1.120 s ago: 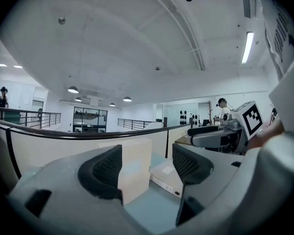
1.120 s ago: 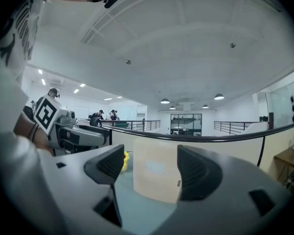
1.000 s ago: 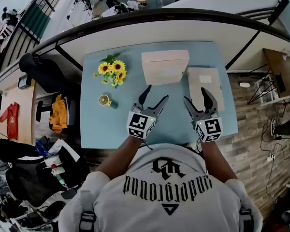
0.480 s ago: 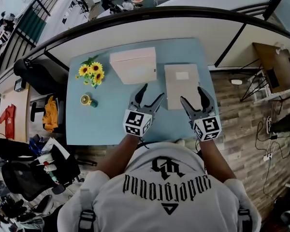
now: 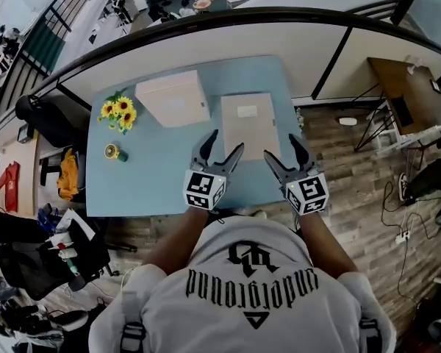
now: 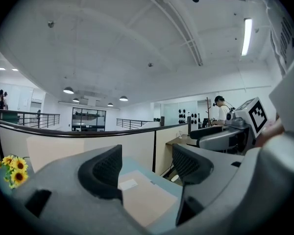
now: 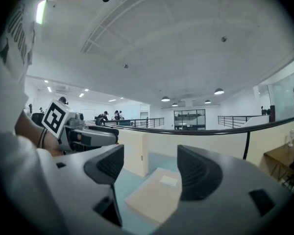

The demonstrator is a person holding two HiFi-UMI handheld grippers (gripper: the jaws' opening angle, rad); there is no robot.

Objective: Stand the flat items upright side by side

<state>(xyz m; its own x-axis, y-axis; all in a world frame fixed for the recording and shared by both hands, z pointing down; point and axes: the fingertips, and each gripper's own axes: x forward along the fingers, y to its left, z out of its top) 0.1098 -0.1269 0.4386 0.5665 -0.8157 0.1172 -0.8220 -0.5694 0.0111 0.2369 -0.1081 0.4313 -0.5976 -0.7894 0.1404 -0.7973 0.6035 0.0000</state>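
A flat beige parcel with a white label [image 5: 249,123] lies on the pale blue table [image 5: 154,175] at its right side; it shows between the jaws as the parcel [image 6: 139,197] and the parcel [image 7: 157,194]. To its left a taller beige box [image 5: 173,98] stands upright, seen also as the box [image 7: 134,152]. My left gripper [image 5: 219,145] hovers open near the parcel's near left corner. My right gripper [image 5: 282,148] hovers open at the parcel's near right corner. Neither holds anything.
A bunch of sunflowers [image 5: 117,111] and a small yellow tape roll [image 5: 115,152] sit at the table's left. A curved partition wall [image 5: 206,43] runs behind the table. Wooden floor and a side table [image 5: 399,94] lie to the right.
The view has shifted so the table and its items sit further left. Both grippers stay open and empty, now nearer the flat parcel's front corners.
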